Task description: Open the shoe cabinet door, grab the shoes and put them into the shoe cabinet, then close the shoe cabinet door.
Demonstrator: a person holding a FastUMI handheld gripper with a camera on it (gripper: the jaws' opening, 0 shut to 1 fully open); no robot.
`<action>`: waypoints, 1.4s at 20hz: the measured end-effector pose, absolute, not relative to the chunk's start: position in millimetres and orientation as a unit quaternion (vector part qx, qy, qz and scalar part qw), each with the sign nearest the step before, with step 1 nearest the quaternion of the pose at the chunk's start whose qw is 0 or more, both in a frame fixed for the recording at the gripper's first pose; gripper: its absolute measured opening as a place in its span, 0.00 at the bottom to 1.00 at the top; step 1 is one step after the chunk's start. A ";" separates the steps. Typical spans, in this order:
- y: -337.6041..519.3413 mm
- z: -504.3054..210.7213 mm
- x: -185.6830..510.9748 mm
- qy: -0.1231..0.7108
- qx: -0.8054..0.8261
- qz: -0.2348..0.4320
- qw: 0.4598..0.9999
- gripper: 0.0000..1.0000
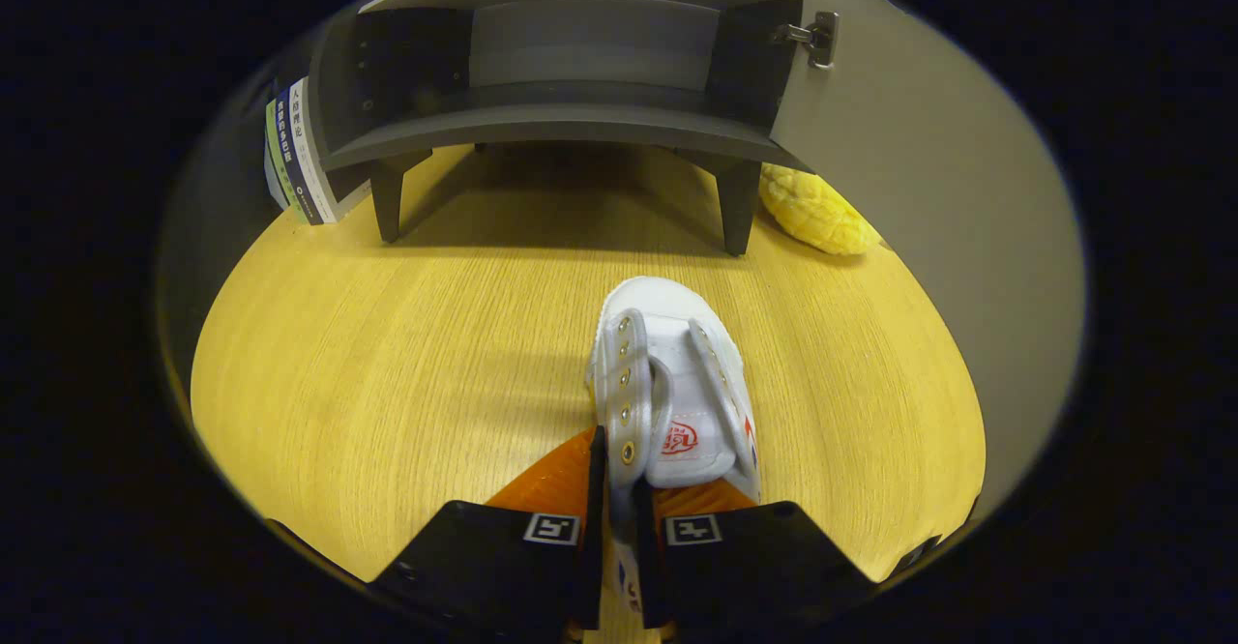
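Gripping the white shoe (677,383) by the eyelet-studded side wall next to its tongue, my claw (619,538) has its two fingers drawn nearly together, one on the outer face of that wall and one inside the shoe's opening, with only the thin canvas pinched between them. The shoe points its rounded toe away from me, toward the shoe cabinet (571,93), and sits over the wooden tabletop (387,364), well short of the cabinet's legs; I cannot tell whether its sole is touching the wood. Straight ahead beyond the shoe, the cabinet stands on short dark legs with its interior exposed, and its door (919,238) is swung wide open on the right, hinge visible near the top. A few books (295,156) lean beside the cabinet's left side. Some yellow textured object (817,211) lies by the right front leg, just beside the open door.
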State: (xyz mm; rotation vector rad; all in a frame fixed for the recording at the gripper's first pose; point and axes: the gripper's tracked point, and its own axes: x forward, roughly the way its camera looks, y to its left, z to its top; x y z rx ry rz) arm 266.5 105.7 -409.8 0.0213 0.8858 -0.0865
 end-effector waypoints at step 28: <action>163.2 -180.9 242.4 0.222 -0.077 0.027 0.972 0.02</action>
